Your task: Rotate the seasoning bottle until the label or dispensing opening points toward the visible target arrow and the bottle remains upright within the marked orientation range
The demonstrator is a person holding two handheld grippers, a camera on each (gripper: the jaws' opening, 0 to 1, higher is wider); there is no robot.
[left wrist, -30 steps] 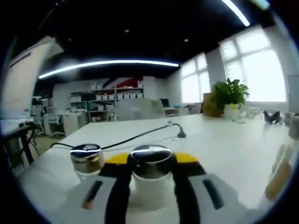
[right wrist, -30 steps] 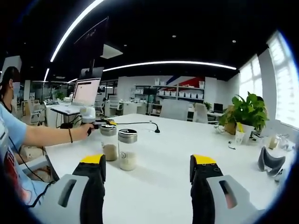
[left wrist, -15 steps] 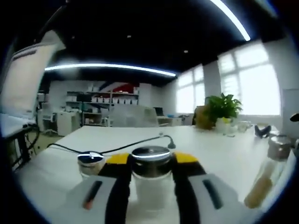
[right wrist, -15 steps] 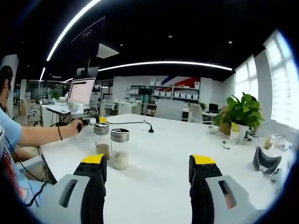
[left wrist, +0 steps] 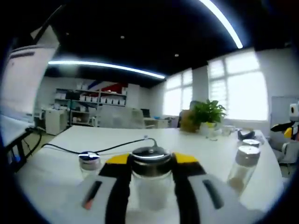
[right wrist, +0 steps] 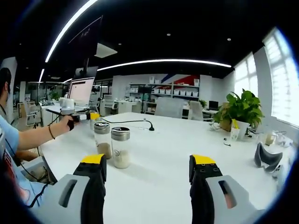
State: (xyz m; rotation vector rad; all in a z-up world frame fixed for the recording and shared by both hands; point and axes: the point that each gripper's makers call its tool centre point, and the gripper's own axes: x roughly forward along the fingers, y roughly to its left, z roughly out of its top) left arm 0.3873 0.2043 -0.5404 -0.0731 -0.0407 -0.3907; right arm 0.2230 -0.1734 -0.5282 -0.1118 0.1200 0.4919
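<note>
Claw on the left (left wrist: 150, 179) stands at the bottom centre of the left gripper view, its jaws seeming to clasp a seasoning bottle (left wrist: 150, 179) with a shiny metal cap, upright on the white table (left wrist: 196, 144). At the bottom of the right gripper view, the right claw (right wrist: 147, 179) hangs wide apart, holding nothing. A second capped bottle (left wrist: 89, 164) stands just beside the held one at lower left; turning could knock it over. Two more bottles (left wrist: 243, 168) wait at lower right. No target arrow can be made out, so over-rotating is likely. A loose grip could tilt the bottle.
</note>
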